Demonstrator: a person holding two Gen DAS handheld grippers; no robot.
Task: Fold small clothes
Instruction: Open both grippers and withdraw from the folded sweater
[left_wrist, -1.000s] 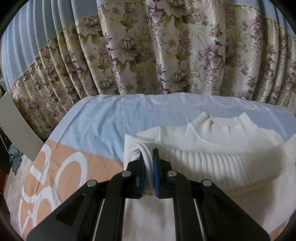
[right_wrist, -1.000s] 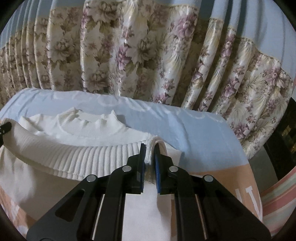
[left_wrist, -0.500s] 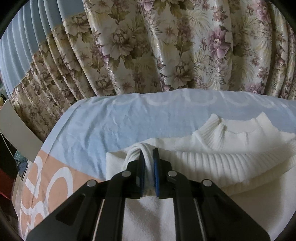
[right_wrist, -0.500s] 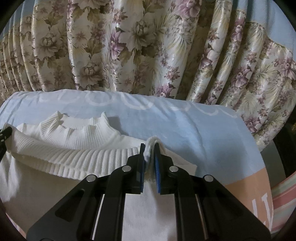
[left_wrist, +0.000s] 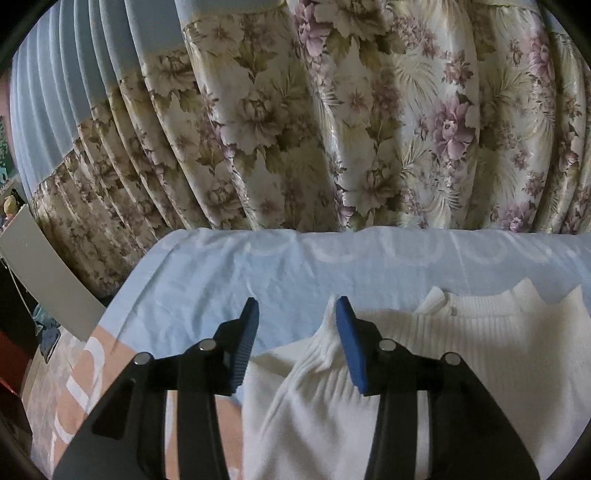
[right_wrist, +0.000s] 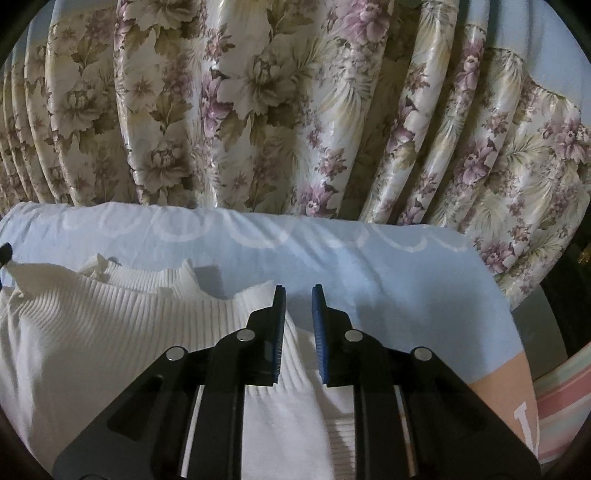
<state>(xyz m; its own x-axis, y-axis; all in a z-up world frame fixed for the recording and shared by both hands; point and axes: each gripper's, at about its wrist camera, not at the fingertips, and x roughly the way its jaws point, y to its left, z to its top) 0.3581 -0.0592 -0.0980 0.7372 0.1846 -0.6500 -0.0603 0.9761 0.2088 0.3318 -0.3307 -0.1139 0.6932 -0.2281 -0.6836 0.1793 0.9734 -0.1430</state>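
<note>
A white ribbed knit sweater lies on the bed, folded so its ribbed hem rests up near the collar. My left gripper is open over the sweater's left corner, and a pinched peak of knit stands against its right finger. The sweater also shows in the right wrist view. My right gripper is open over the sweater's right corner, holding nothing.
The bed sheet is light blue with a peach printed part at the near left. Floral curtains hang close behind the bed. A grey board leans at the left. A striped pink cloth lies at the right.
Both grippers carried the ribbed hem forward toward the collar, then opened and let go of it. The hem now lies on the sweater's upper part.
</note>
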